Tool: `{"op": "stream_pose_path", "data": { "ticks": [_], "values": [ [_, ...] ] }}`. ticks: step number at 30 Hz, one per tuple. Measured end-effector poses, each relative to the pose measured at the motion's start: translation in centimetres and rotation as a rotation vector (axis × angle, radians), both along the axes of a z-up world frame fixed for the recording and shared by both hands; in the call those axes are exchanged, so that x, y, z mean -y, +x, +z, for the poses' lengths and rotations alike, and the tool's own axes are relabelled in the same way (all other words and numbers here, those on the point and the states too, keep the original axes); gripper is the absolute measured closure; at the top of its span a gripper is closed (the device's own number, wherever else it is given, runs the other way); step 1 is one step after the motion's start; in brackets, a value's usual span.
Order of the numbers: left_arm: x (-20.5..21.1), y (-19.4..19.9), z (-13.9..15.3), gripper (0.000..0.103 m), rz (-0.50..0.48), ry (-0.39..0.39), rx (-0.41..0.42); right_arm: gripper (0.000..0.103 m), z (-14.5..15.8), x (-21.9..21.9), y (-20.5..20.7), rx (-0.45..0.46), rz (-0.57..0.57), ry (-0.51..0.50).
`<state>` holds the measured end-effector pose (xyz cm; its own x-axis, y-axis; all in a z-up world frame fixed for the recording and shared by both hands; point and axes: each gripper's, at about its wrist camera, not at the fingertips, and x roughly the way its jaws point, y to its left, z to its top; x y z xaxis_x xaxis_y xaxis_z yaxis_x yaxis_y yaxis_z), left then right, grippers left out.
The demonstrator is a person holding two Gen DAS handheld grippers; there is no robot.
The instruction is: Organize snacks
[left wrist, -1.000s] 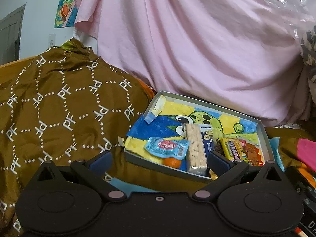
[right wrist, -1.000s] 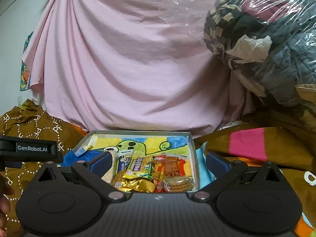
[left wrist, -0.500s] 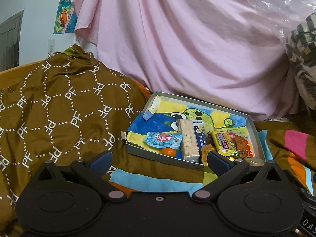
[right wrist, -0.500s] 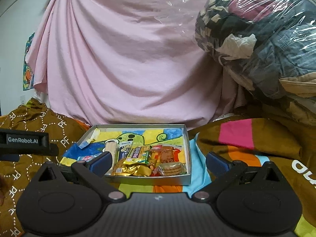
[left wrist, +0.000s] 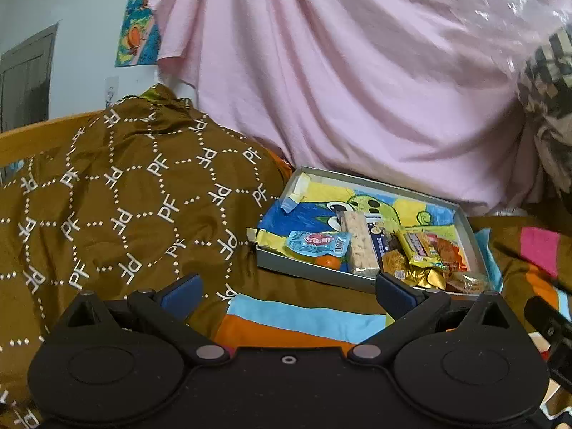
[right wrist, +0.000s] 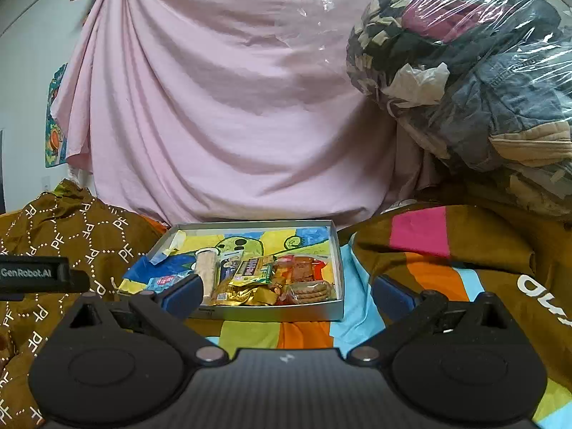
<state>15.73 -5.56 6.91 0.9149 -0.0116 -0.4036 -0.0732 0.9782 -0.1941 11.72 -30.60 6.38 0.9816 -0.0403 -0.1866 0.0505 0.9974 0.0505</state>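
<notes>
A shallow grey box (left wrist: 464, 214) (right wrist: 336, 261) lined with a cartoon drawing lies on the striped blanket. Along its near edge lie several snacks: a blue packet (left wrist: 318, 243), an orange ball (left wrist: 328, 261), a pale rice bar (left wrist: 359, 246) (right wrist: 207, 268), a yellow packet (left wrist: 420, 245) (right wrist: 254, 268), a gold wrapper (right wrist: 243, 291), and round biscuits (right wrist: 311, 291). My left gripper (left wrist: 287, 287) is open and empty, short of the box. My right gripper (right wrist: 286, 291) is open and empty, short of the box's near wall.
A brown patterned cloth (left wrist: 118, 200) is heaped left of the box. A pink sheet (right wrist: 228, 107) hangs behind. A plastic-wrapped bundle of clothes (right wrist: 472, 85) sits at the right. The left gripper's body (right wrist: 32, 273) shows at the right wrist view's left edge.
Both grippers have drawn back from the box, so it looks smaller and farther away. More striped blanket shows in front of it. The snacks have not moved.
</notes>
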Motion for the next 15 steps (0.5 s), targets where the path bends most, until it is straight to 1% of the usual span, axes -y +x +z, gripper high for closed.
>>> {"op": "stream_pose_path", "data": {
  "ticks": [2,6,9,12,15],
  "values": [
    [-0.4,-0.2,-0.2,0.001,0.003,-0.013,-0.005,0.0,-0.1,-0.2,-0.3,0.008,-0.009,-0.001],
    [-1.0,-0.8,-0.8,0.001,0.014,-0.012,-0.017,0.0,-0.4,-0.5,-1.1,0.022,-0.021,-0.001],
    [-1.5,-1.2,-1.4,0.001,0.029,-0.024,-0.043,0.0,-0.5,-0.7,-1.6,0.029,-0.022,-0.003],
    [-2.0,-1.8,-1.9,0.001,0.043,-0.04,-0.051,0.0,-0.8,-1.1,-1.9,0.025,-0.016,-0.011],
    [-2.2,-2.2,-2.1,0.001,0.042,-0.033,-0.05,0.0,-1.1,-1.6,-2.2,0.016,-0.008,-0.025]
  ]
}}
